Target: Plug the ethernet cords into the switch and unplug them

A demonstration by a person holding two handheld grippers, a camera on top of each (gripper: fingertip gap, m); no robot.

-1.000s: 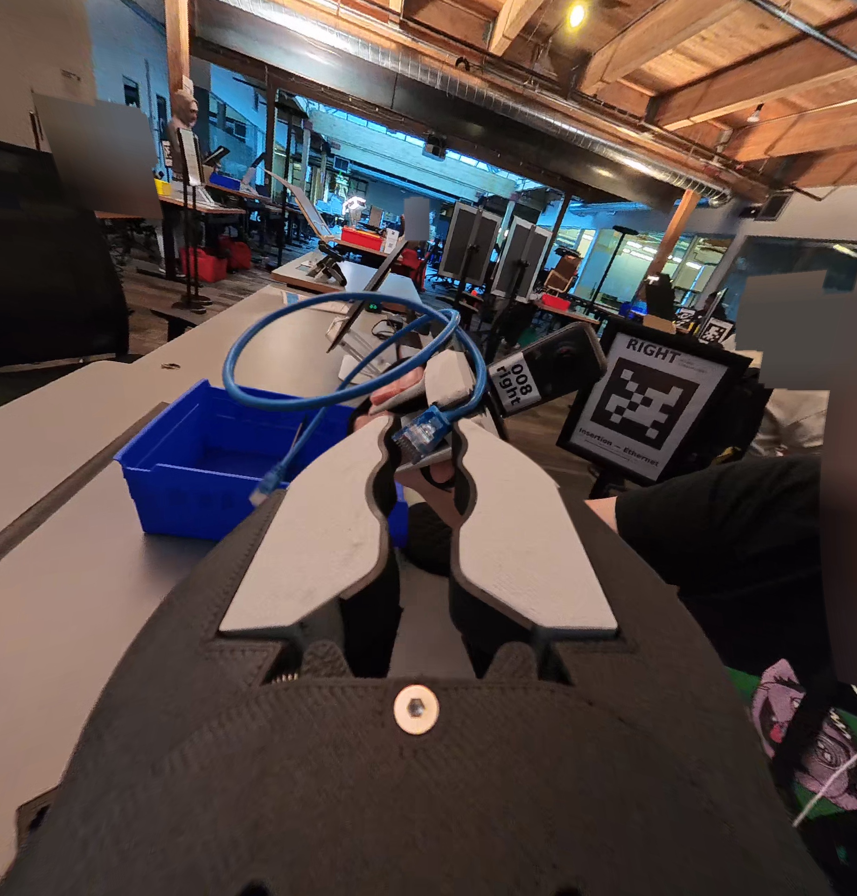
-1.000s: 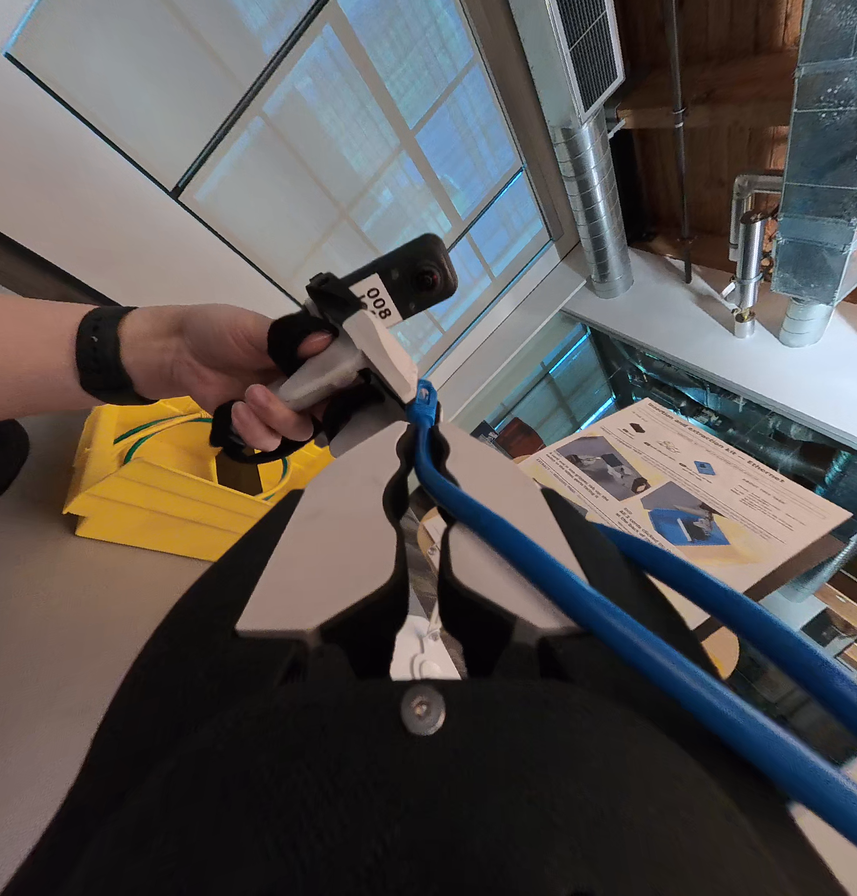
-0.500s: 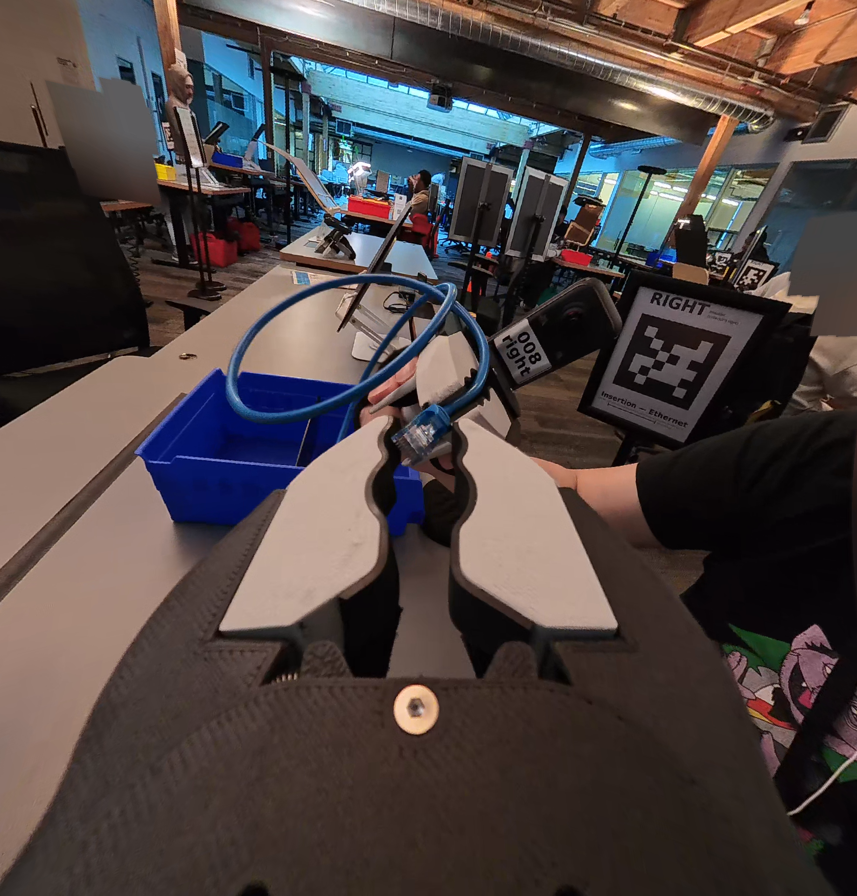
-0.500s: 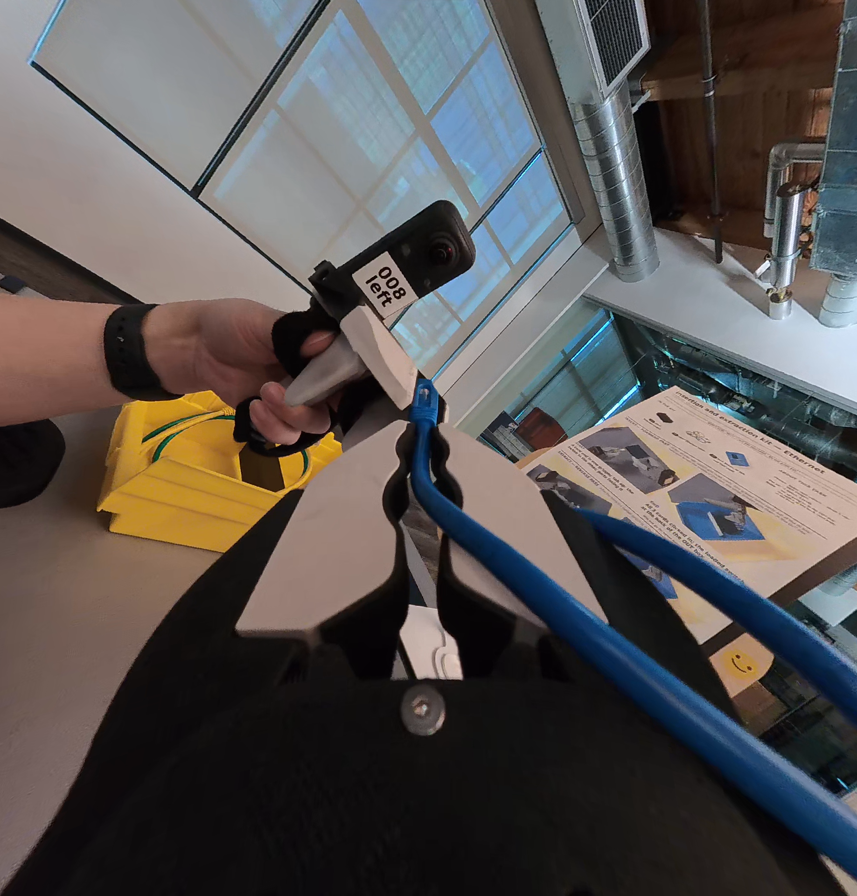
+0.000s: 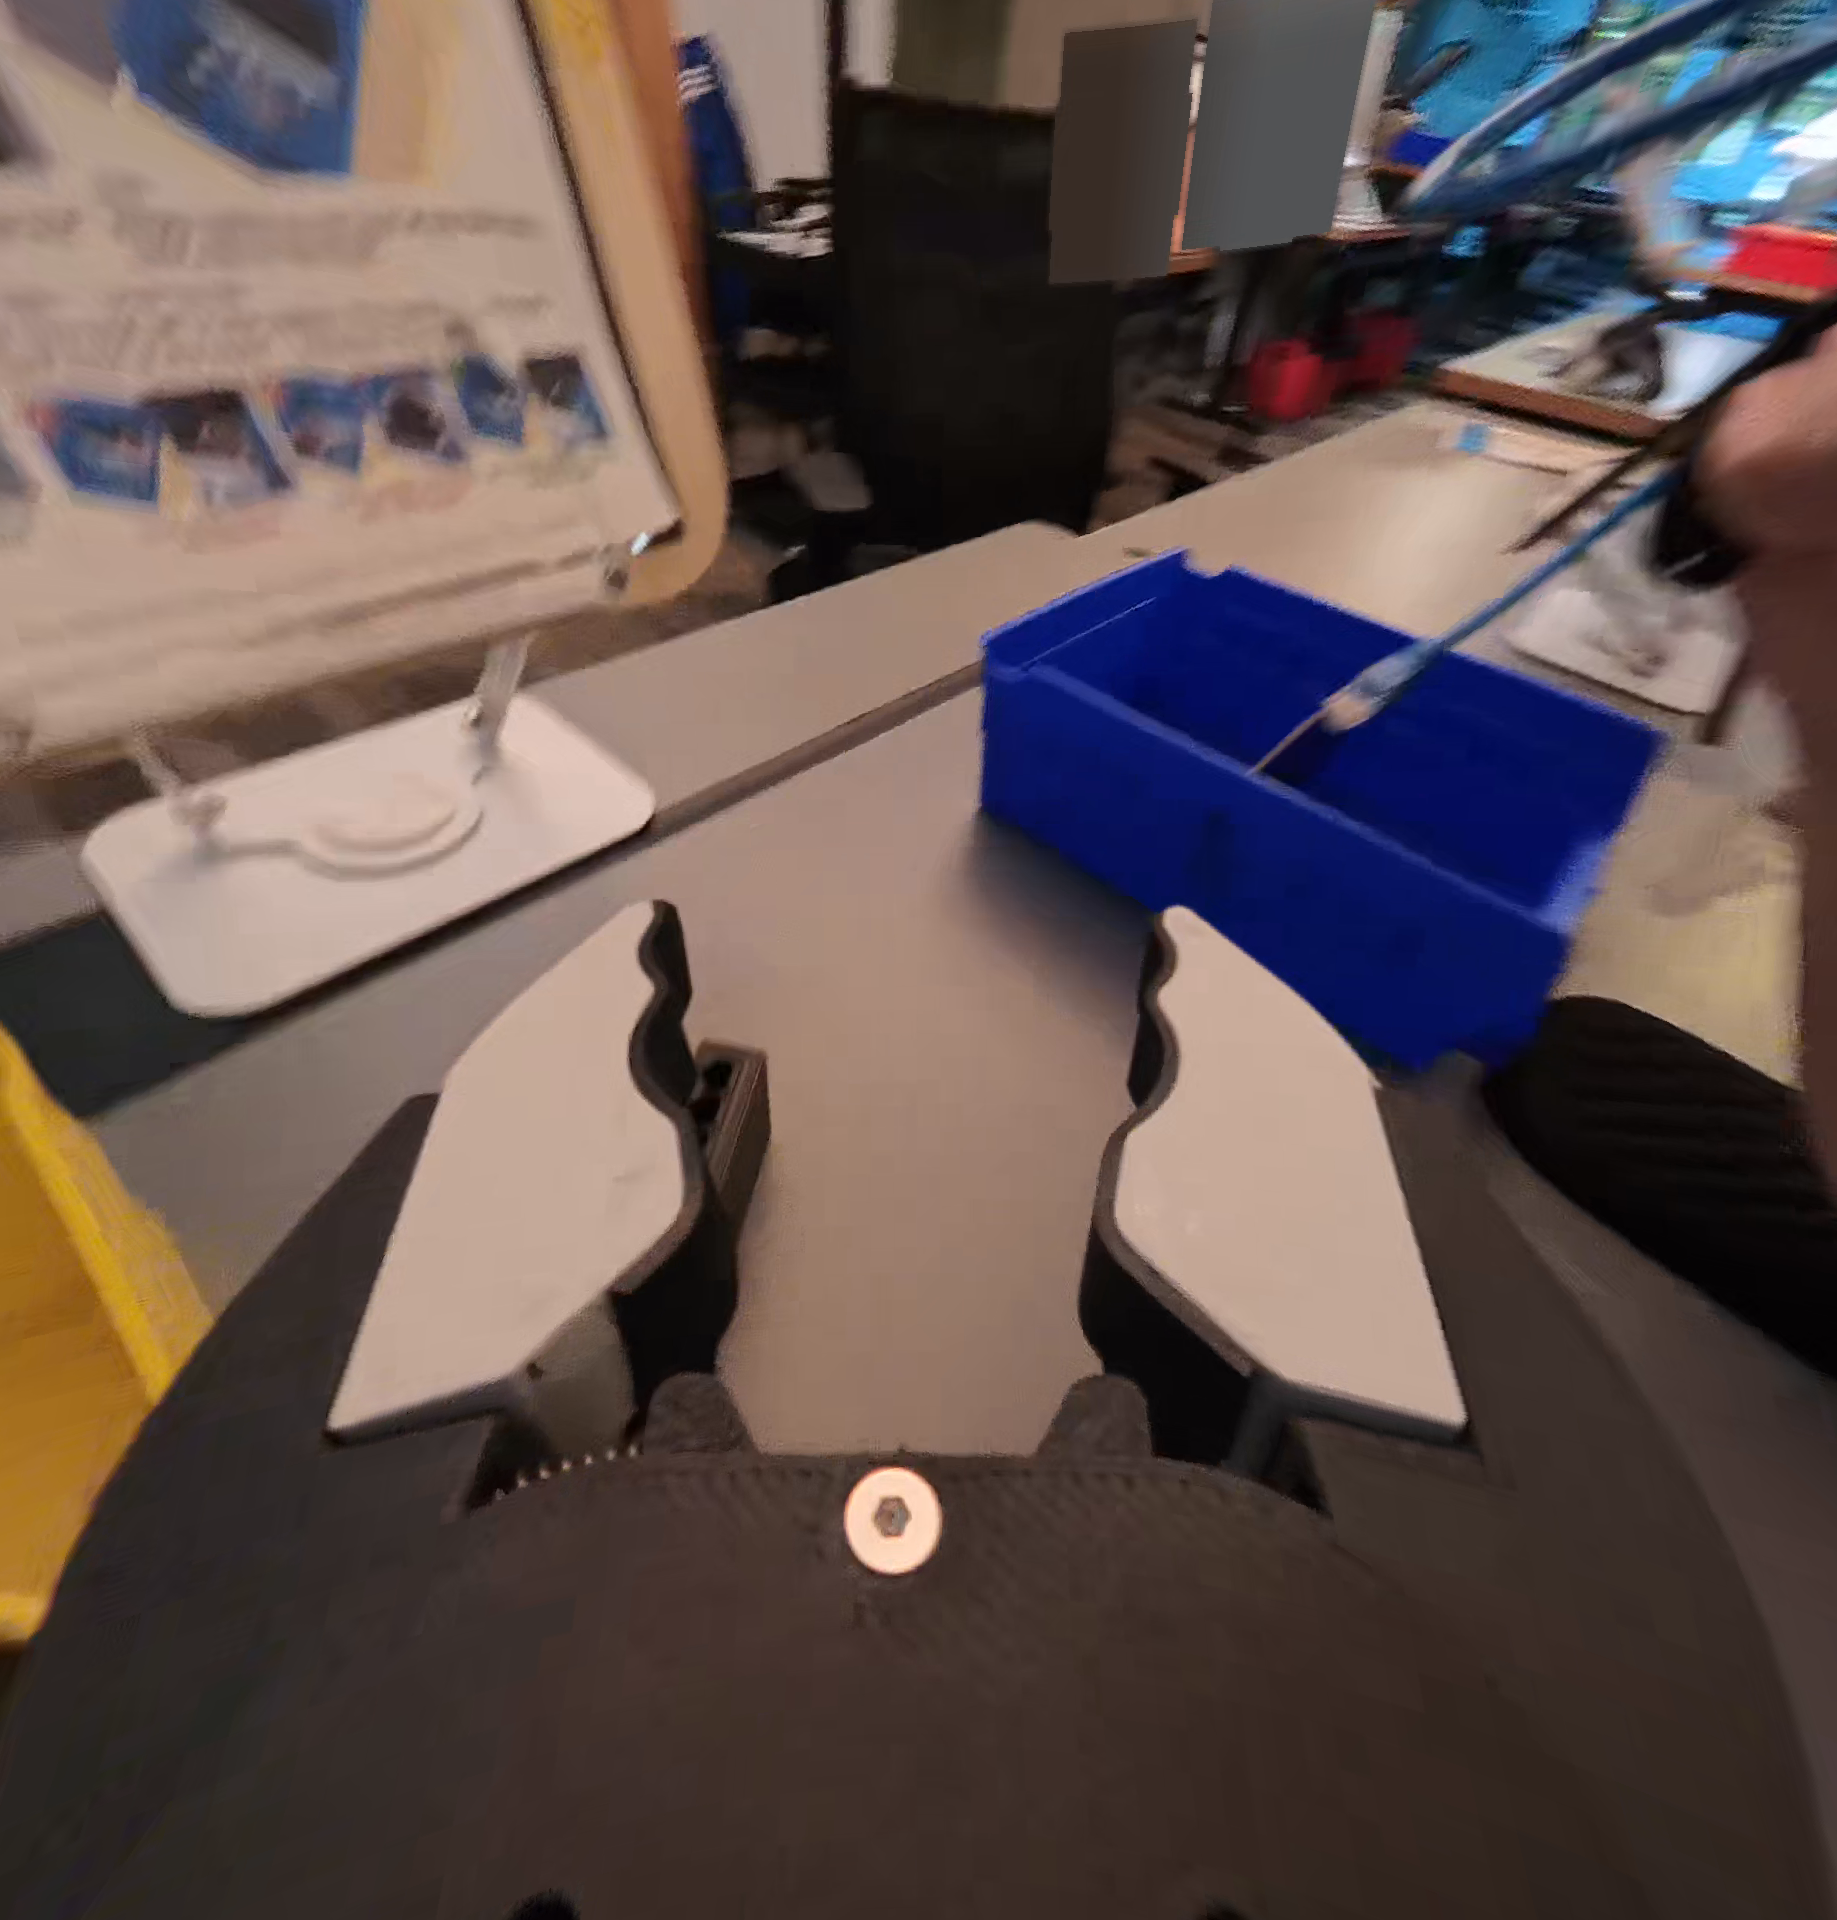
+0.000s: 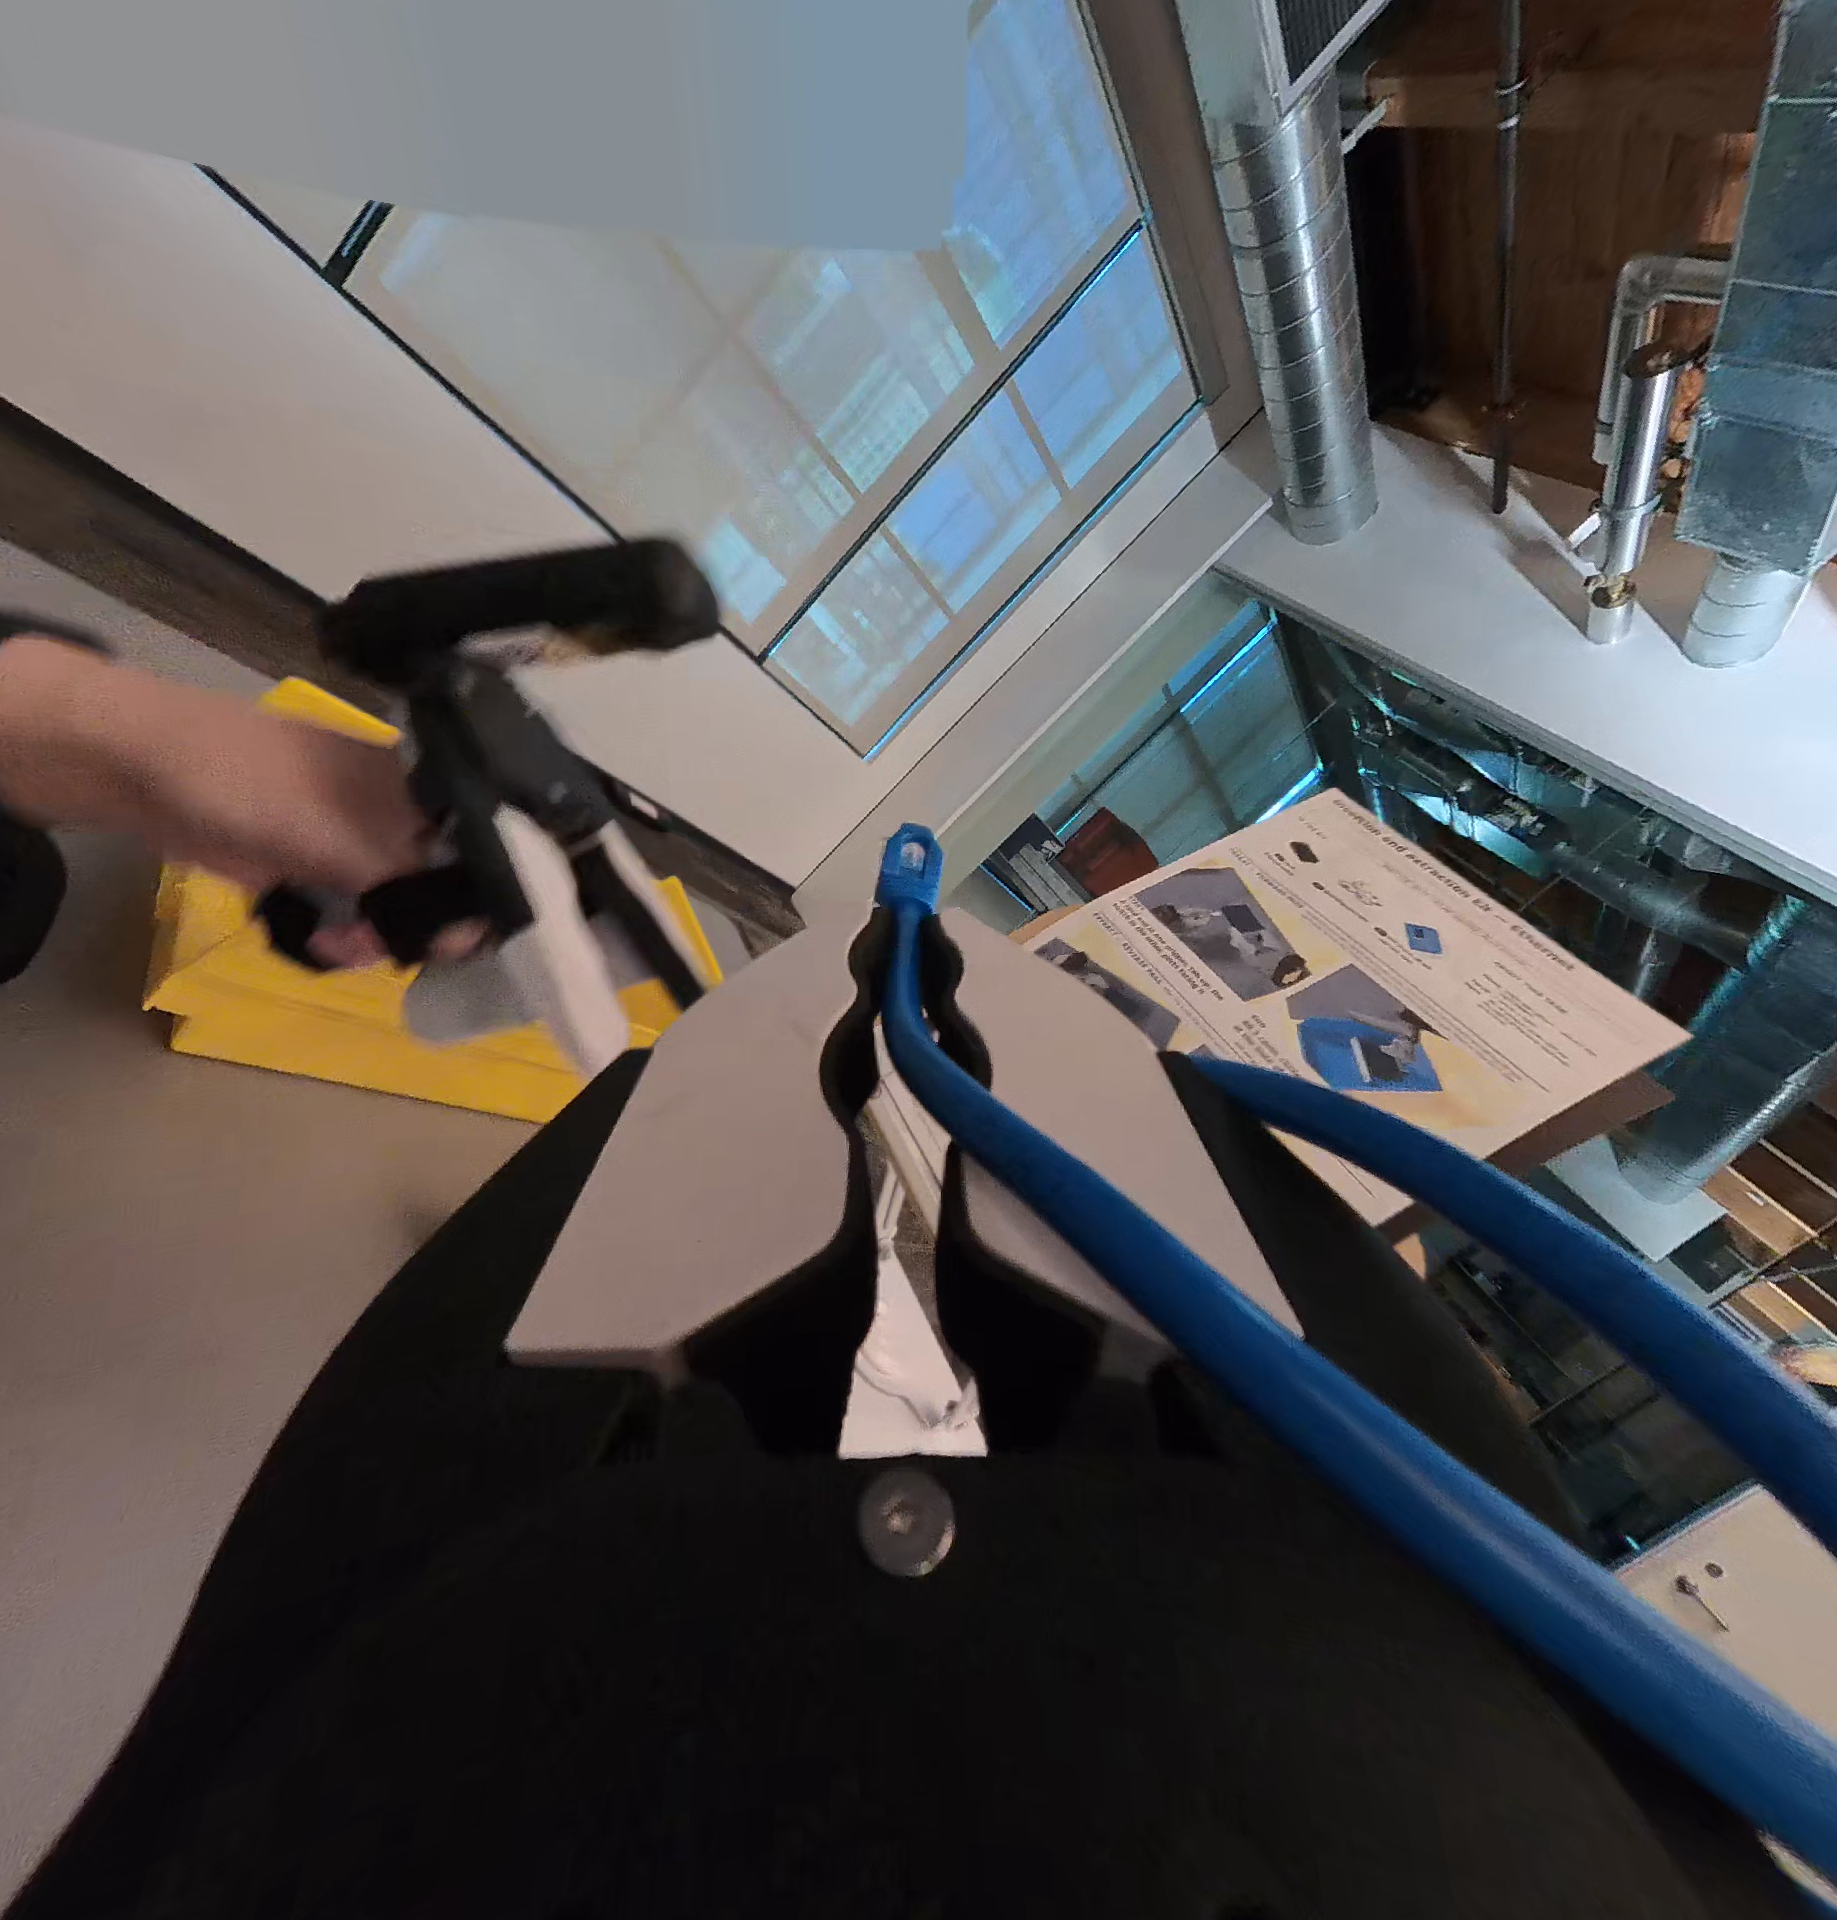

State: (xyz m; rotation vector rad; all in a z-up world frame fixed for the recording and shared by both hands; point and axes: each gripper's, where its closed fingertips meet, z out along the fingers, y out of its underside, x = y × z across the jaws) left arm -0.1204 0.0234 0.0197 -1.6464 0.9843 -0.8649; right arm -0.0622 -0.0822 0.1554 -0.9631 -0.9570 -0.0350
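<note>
My right gripper point(image 6: 898, 935) is shut on a blue ethernet cord point(image 6: 1257, 1330) just behind one plug point(image 6: 909, 862), which sticks out past the fingertips. The cord loops back over the gripper's right side. In the left wrist view the cord's other plug point(image 5: 1350, 707) hangs over a blue bin point(image 5: 1257, 831). My left gripper point(image 5: 909, 925) is open and empty, low over the grey table point(image 5: 893, 883). It shows blurred in the right wrist view point(image 6: 602, 966), apart from the plug. A small black block point(image 5: 732, 1101) sits by the left finger's inner edge. No switch is clearly seen.
A yellow bin point(image 5: 20, 1247) stands at the left, also in the right wrist view point(image 6: 374, 1029). An instruction sheet on a white stand point(image 5: 353, 842) is at the back left. A hand point(image 5: 1807, 468) is at the right edge. My left gripper is the nearer one to the small black block point(image 5: 732, 1101): about 15 centimeters, against 30 centimeters.
My left gripper has opened, let go of the blue plug and swung away left and down toward the table. The right gripper keeps hold of the cord.
</note>
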